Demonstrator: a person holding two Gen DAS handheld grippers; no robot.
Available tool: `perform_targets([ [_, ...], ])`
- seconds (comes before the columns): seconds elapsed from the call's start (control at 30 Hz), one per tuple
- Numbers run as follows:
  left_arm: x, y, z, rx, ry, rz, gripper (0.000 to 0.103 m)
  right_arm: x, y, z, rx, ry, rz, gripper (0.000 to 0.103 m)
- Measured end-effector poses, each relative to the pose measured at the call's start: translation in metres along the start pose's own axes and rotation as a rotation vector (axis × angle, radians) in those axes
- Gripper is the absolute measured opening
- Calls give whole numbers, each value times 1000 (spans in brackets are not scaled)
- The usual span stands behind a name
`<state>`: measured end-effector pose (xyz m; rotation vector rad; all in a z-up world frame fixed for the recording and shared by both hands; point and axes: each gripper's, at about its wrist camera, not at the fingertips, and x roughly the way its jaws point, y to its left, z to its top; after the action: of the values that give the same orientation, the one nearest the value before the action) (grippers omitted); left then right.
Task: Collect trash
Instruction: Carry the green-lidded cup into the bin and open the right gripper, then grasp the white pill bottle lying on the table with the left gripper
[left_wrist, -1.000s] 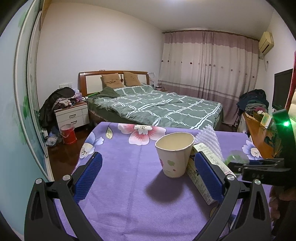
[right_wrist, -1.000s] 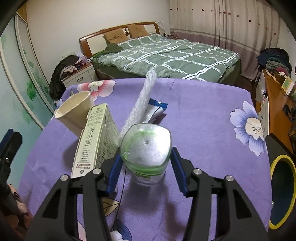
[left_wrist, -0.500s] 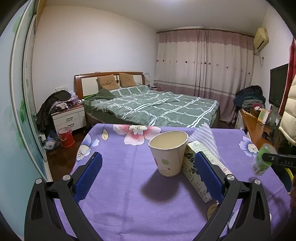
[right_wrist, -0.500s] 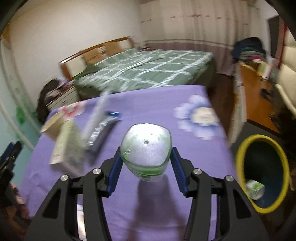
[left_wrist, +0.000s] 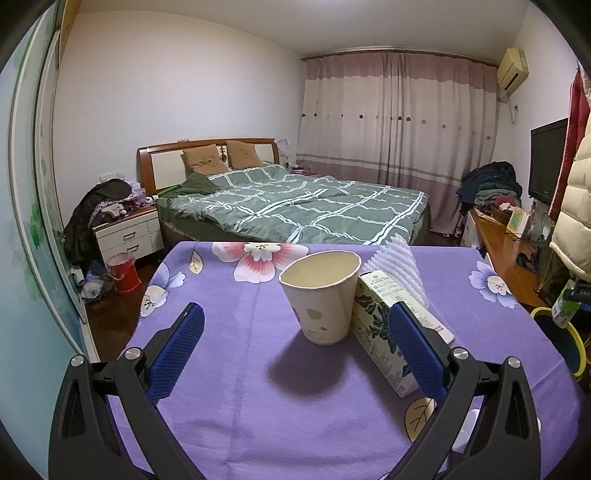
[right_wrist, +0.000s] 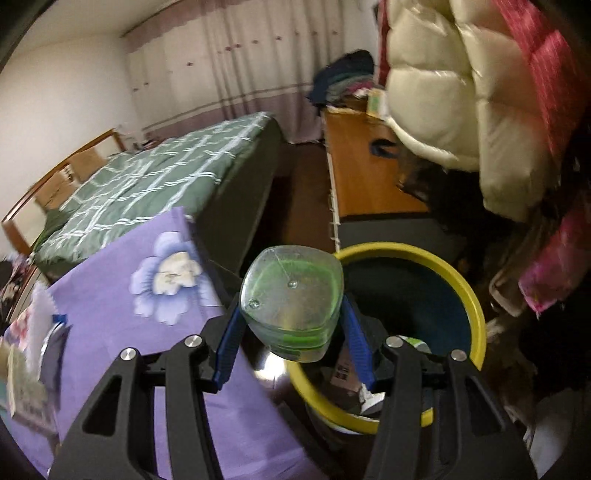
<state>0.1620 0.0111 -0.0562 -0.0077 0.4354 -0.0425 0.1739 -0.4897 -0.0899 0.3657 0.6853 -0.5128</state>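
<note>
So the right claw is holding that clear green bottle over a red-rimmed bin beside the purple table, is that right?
Not quite: the bin has a yellow rim, not a red one, as the right wrist view shows. The rest holds: the right gripper is holding the clear green bottle over that bin, beside the purple table.

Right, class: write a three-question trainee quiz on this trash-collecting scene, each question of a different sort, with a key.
1. True or false: the right gripper carries a paper cup.
2. Multiple choice: the clear bottle hangs over A) the bed, B) the yellow-rimmed bin, C) the nightstand.
3. Short answer: what stands right beside the paper cup on the purple tablecloth?

Key
1. False: its jaws clamp the clear bottle with a green tint.
2. B.
3. A carton, lying against the cup's right side; the left gripper is open, its jaws holding nothing.
</note>
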Motion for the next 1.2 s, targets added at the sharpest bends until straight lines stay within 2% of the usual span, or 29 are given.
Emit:
perform_targets([
  [0.2,0,-4,-1,11,3,-18,98,13,-16,-1,44,18,-77,50],
  [0.27,0,-6,-1,14,1,-26,98,15,-17,-3,52,23,-79,54],
  [0.4,-3,-9,0,25,-6,-40,98,9,-10,-5,22,-17,-95,61],
  [0.53,-6,-11,0,28,-8,-64,98,6,-5,-6,8,-37,-107,63],
  [0.83,-11,-29,1,32,43,-269,98,6,-3,-6,-1,-37,-103,63],
  [1.03,-22,-67,-5,151,92,-382,98,6,1,-9,-13,-35,-93,64],
  [1.2,-28,-101,-17,235,183,-523,98,7,1,-9,-14,-32,-84,64],
])
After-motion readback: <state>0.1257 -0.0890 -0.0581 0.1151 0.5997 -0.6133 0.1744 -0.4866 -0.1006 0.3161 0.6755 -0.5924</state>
